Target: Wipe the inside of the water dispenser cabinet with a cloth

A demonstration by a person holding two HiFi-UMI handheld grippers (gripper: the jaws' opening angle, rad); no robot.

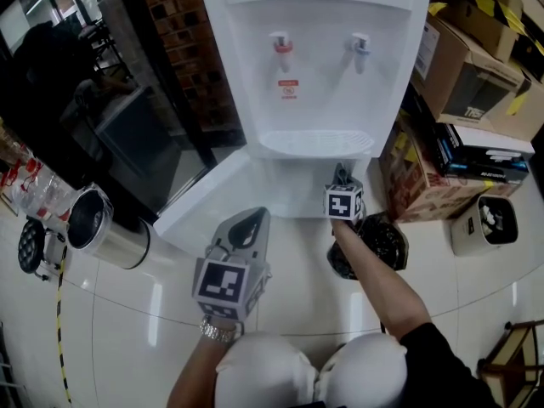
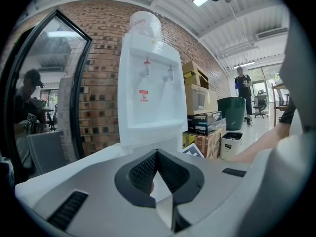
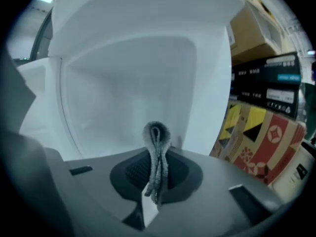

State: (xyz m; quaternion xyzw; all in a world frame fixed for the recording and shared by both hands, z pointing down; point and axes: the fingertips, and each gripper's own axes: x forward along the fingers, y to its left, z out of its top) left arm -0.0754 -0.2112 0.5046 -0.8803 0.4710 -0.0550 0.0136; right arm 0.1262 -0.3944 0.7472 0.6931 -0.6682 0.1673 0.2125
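The white water dispenser (image 1: pixel 314 58) stands ahead with its lower cabinet door (image 1: pixel 208 206) swung open to the left. My right gripper (image 1: pixel 342 185) is at the cabinet opening, shut on a folded grey cloth (image 1: pixel 342 175). In the right gripper view the cloth (image 3: pixel 157 154) stands upright between the jaws, with the pale cabinet interior (image 3: pixel 128 93) right behind it. My left gripper (image 1: pixel 248 226) hangs back, below the open door, and is shut on nothing. The left gripper view looks over the door at the dispenser (image 2: pixel 148 93), and the jaws meet in a closed V.
Cardboard boxes (image 1: pixel 463 66) and a stack of dark flat boxes (image 1: pixel 480 151) crowd the dispenser's right side. A black bag (image 1: pixel 382 243) and a small white bin (image 1: pixel 486 223) sit on the floor at right. A steel bin (image 1: pixel 98 228) lies left, by the glass door (image 1: pixel 136 134).
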